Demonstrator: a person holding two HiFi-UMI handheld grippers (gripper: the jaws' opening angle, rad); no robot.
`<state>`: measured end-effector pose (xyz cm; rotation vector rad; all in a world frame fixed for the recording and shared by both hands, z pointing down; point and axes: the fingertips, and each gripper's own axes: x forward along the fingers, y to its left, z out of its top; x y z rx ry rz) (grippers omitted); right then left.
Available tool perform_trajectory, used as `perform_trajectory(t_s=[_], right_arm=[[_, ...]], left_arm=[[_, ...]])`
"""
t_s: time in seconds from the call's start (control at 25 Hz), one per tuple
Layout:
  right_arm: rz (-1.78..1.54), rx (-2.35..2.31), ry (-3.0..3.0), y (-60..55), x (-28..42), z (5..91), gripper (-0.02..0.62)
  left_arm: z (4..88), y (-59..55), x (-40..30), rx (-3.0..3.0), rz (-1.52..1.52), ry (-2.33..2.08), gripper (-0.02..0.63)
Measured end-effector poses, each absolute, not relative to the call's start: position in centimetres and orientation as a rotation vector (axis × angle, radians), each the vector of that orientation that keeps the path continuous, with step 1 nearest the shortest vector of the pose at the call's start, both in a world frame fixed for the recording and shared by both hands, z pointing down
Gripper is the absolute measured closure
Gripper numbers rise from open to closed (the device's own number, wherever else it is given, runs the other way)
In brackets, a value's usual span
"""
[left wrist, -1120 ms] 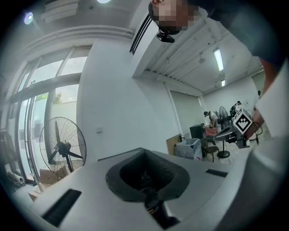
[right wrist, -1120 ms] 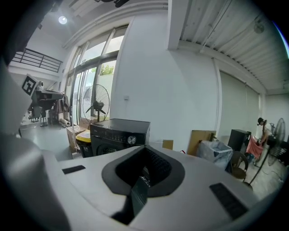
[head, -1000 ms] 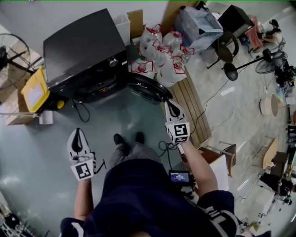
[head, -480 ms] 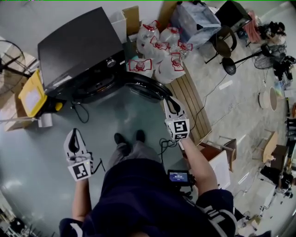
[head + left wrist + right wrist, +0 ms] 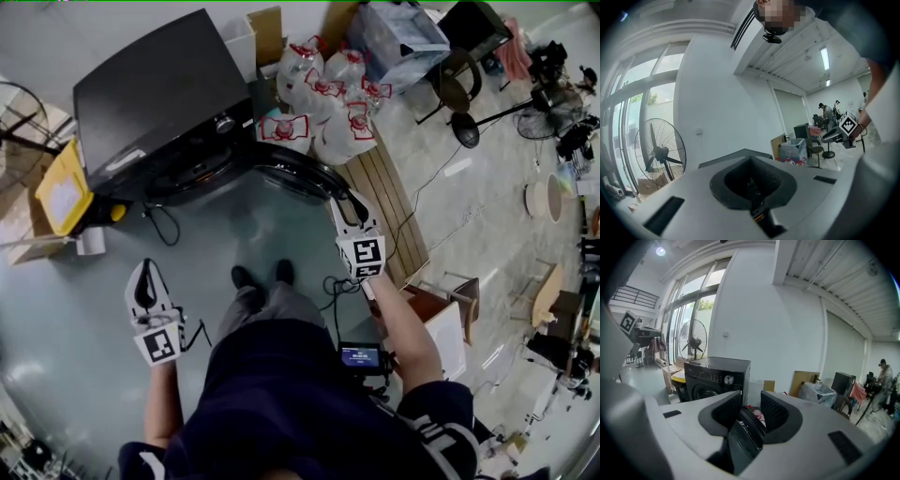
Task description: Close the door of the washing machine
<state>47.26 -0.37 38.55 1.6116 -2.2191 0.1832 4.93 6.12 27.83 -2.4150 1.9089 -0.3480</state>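
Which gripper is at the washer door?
The right gripper: its fingers, just opening, straddle the door edge. The left gripper hangs over the floor, fingers together.

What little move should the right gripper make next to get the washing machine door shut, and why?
Probably close the right gripper on the door. It hangs open, swung out from the washing machine, and its edge stands between the jaws, which have just been opening and don't press on it yet. A grip would likely let the gripper swing the door shut.
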Motion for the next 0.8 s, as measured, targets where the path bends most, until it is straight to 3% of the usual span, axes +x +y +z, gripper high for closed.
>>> perform_trajectory(t_s=[0.8], right_arm=[[0.217, 1.557, -2.192, -1.4, 48.4, 41.4, 0.292]], left_arm=[[28.9, 6.4, 5.0, -2.398, -0.406, 1.929, 0.581]])
